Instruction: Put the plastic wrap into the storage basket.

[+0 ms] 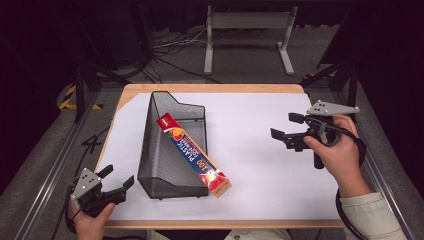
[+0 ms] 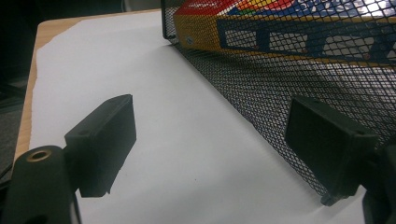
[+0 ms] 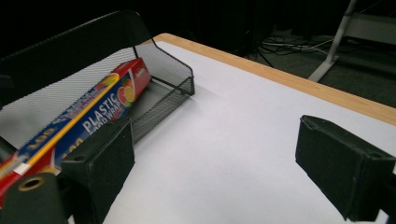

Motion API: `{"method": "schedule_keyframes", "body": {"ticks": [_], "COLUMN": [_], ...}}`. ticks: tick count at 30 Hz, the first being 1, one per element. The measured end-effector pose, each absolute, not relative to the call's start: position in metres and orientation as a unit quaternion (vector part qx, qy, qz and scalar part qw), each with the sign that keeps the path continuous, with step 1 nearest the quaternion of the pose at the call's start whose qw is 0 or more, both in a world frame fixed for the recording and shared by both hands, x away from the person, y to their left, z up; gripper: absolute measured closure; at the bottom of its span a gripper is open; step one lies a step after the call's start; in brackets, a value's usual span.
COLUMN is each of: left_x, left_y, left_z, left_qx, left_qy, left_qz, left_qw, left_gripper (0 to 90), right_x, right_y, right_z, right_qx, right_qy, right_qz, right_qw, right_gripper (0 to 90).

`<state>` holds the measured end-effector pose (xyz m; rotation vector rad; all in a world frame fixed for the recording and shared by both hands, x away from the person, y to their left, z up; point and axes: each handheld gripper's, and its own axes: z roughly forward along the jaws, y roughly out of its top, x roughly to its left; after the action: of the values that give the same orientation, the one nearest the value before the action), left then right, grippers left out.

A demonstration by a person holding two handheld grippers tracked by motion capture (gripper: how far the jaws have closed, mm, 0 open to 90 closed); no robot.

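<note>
A long box of plastic wrap lies aslant in a black mesh tray, its far end propped against the tray's tall back wall and its near end jutting out over the low front corner toward the person. The tray sits on a white sheet that covers most of a wooden table, left of the table's middle.

In the left gripper view the box shows through the mesh, which runs close beside the right-hand jaw. The left gripper is at the table's near left corner, just beside the tray's near left corner, held in a hand; its jaws stand wide with nothing between them.

The right gripper is held above the sheet at the table's right side, well apart from the tray, in the right hand; its jaws also stand wide and empty, pointing toward the tray. In the right gripper view the box and tray lie beyond the left-hand jaw.

Beyond the table stands a grey metal frame on the floor, with cables beside it.
</note>
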<state>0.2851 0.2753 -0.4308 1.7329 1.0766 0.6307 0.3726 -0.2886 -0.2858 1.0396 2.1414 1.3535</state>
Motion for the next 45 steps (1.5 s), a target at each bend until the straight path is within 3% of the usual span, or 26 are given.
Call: {"method": "schedule_keyframes", "body": {"ticks": [22,40,45], "left_x": [0.288,0.288,0.289], "left_y": [0.272,0.272,0.271], "left_z": [-0.431,-0.432,-0.432], "left_qx": [0.714,0.718,0.721], "left_qy": [0.440,0.436,0.434], "left_qz": [0.257,0.252,0.249], "left_qw": [0.480,0.480,0.480], "left_gripper": [17.3,16.9,16.4], "right_x": [0.358,0.353,0.352], "right_y": [-0.357,-0.373,-0.371], "right_z": [-0.367,-0.415,-0.424], "right_qx": [0.374,0.408,0.426], "right_qy": [0.767,0.755,0.757], "right_qz": [0.470,0.472,0.463], "right_qw": [0.225,0.203,0.177], "right_gripper": [9.3,9.6,10.8]}}
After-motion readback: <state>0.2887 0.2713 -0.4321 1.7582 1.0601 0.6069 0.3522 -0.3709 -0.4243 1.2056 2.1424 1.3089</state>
